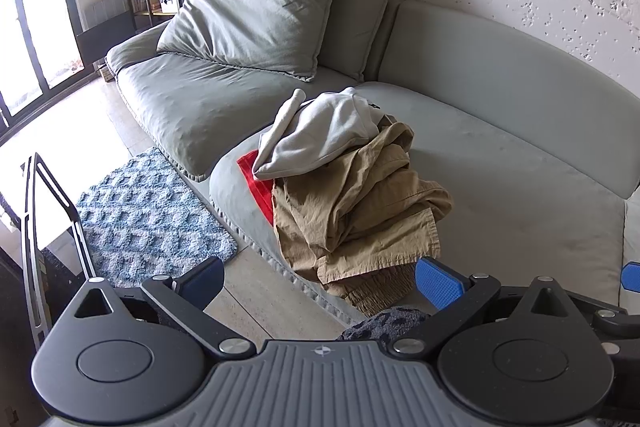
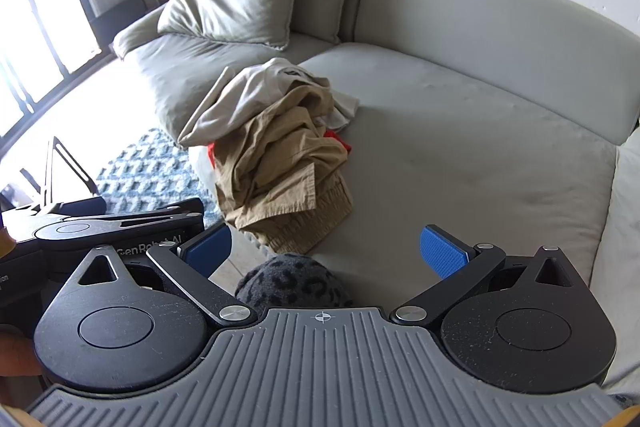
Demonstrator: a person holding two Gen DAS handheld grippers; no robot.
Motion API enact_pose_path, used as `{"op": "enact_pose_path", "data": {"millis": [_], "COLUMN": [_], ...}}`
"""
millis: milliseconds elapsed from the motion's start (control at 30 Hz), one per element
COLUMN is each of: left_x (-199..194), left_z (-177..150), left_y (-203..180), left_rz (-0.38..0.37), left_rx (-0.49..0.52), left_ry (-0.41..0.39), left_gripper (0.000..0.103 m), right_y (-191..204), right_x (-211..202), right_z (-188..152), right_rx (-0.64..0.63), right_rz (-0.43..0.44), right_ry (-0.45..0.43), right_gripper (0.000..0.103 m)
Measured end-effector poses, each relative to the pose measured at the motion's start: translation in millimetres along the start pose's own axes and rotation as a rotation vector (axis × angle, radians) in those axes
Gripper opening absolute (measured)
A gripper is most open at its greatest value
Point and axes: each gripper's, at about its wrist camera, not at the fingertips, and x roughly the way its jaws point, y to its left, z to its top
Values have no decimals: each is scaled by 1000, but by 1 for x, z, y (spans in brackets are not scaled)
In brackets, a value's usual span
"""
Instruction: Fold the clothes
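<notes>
Khaki trousers (image 1: pixel 360 203) heaped on sofa (image 1: pixel 520 155) — both grippers (image 1: pixel 320 283) (image 2: pixel 324 251) spread, empty.

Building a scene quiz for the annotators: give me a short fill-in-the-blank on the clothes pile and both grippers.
1. The pile of clothes lies on the ____.
2. The cloth peeking out from under the pile is coloured ____.
3. The white garment lies ____ the tan garment.
4. Both the left gripper and the right gripper have their jaws ____.

Missing words: sofa; red; on top of; open
</notes>
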Motion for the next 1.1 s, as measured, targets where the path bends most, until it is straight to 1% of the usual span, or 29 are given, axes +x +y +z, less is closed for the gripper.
{"op": "enact_pose_path", "data": {"millis": [300,367,467,567,667,733,800,900,967,1000,1033,1100], "left_x": [2,4,9,12,15,19,28,50,65,72,80,91], "left_z": [-1,-1,0,2,5,8,14,24,31,35,39,46], "left_y": [-1,-1,-2,-2,-1,3,10,26,37,43,48,56], "left_rz": [0,-9,-49,-78,-107,-98,-78,-5,53,55,58,8], "left_rx": [1,-3,2,6,11,0,-14,-60,-88,-104,-119,-144], "left_ry": [9,13,26,-3,-32,-74,-83,-73,-77,-72,-67,-61], "left_gripper": [101,101,102,102,102,102,102,101,94,86,81,76], "right_y": [-1,-2,-5,-11,-14,-15,-17,-19,-22,-23,-25,-27], "right_x": [3,4,4,4,7,11,15,21,26,29,33,40], "right_z": [-2,-2,-2,0,2,2,4,9,11,13,14,15], "right_rx": [7,9,29,68,73,71,76,89,105,114,124,146], "right_rz": [0,-1,-5,-3,-13,-19,-18,-7,8,17,26,47], "right_ry": [5,6,-10,-25,-28,-31,-41,-62,-75,-78,-79,-91], "right_gripper": [103,103,103,103,103,103,103,103,103,103,103,103]}}
